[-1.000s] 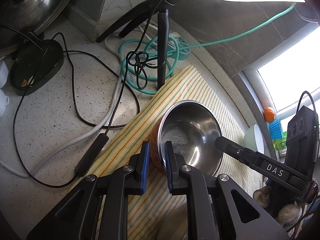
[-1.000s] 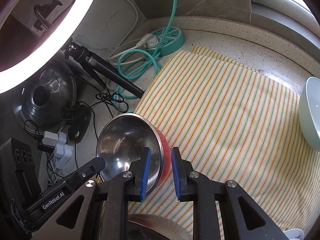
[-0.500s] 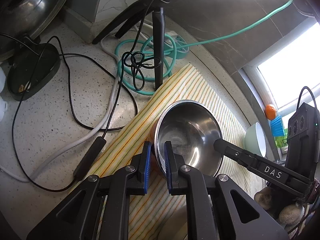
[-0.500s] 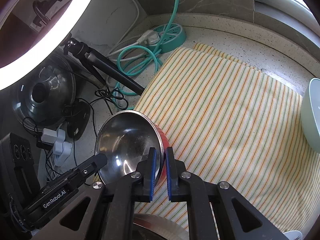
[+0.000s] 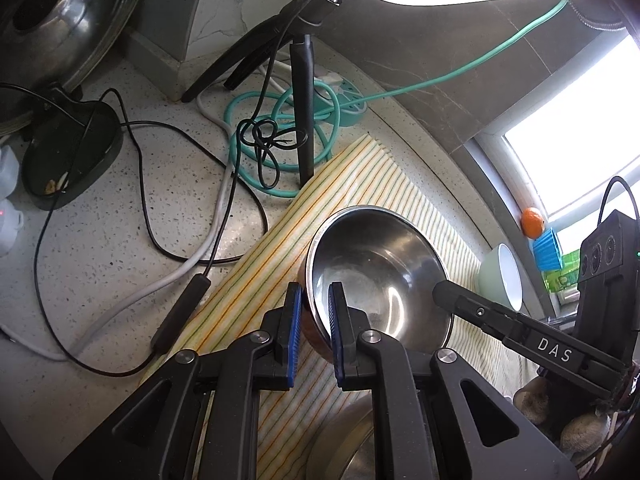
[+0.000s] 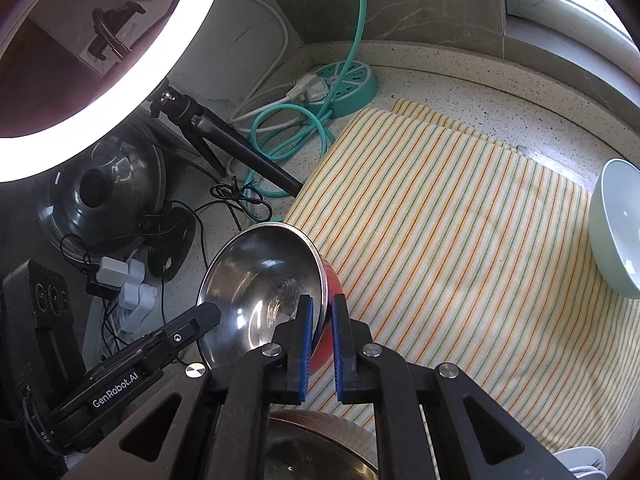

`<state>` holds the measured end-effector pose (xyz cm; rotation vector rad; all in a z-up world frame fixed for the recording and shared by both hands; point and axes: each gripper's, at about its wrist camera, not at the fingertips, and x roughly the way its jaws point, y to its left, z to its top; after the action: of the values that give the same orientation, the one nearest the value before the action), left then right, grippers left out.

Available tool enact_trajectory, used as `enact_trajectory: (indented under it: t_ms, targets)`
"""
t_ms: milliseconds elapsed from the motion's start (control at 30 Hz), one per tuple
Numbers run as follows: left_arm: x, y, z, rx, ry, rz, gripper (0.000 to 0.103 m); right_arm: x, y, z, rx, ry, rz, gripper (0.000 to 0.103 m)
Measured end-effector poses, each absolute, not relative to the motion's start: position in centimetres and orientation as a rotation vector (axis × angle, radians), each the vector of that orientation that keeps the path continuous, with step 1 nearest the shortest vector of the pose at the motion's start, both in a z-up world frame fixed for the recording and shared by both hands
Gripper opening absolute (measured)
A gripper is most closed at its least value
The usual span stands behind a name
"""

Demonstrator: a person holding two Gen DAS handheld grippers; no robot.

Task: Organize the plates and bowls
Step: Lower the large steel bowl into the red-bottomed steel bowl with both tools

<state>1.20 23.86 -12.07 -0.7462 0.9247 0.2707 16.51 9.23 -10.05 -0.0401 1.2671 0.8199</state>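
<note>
Underneath, a striped cloth (image 6: 460, 240) over speckled counter (image 5: 100, 248), window corner beyond

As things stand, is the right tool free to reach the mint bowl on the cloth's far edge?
Probably not yet: the right tool is shut on the steel bowl's rim. The striped cloth toward the mint bowl looks clear.

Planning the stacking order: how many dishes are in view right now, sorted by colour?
Red-sided steel bowl: 1
Plain steel dish, mostly hidden at the bottom edge, bowl or plate unclear: 1
Mint bowl: 1
Total: 3
</note>
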Motion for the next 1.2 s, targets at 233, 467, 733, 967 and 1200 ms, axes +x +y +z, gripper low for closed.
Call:
enact_trajectory:
  t_ms: [233, 467, 733, 967, 1200]
  targets:
    - [0.5, 23.2, -10.5, -0.733, 0.895, 0.257, 0.011, 15.9, 8.3, -8.7, -0.021, 1.242, 0.816, 0.009]
    - [0.2, 22.6, -8.7, -0.711, 0.861, 0.241, 0.011, 15.1, 7.2, -7.6, 0.002, 1.222, 0.818, 0.009]
    - [-0.3, 21.6, -7.3, -0.682, 0.842, 0.216, 0.011, 14.1, 5.4, -6.4, 0.043, 1.203, 0.816, 0.009]
    - [-0.9, 20.4, -6.5, -0.66, 0.845, 0.186, 0.011, 13.1, 3.8, -5.4, 0.069, 1.182, 0.803, 0.009]
    - [-1.7, 19.4, -6.5, -0.66, 0.862, 0.159, 0.011, 11.5, 2.1, -4.8, 0.078, 1.163, 0.793, 0.009]
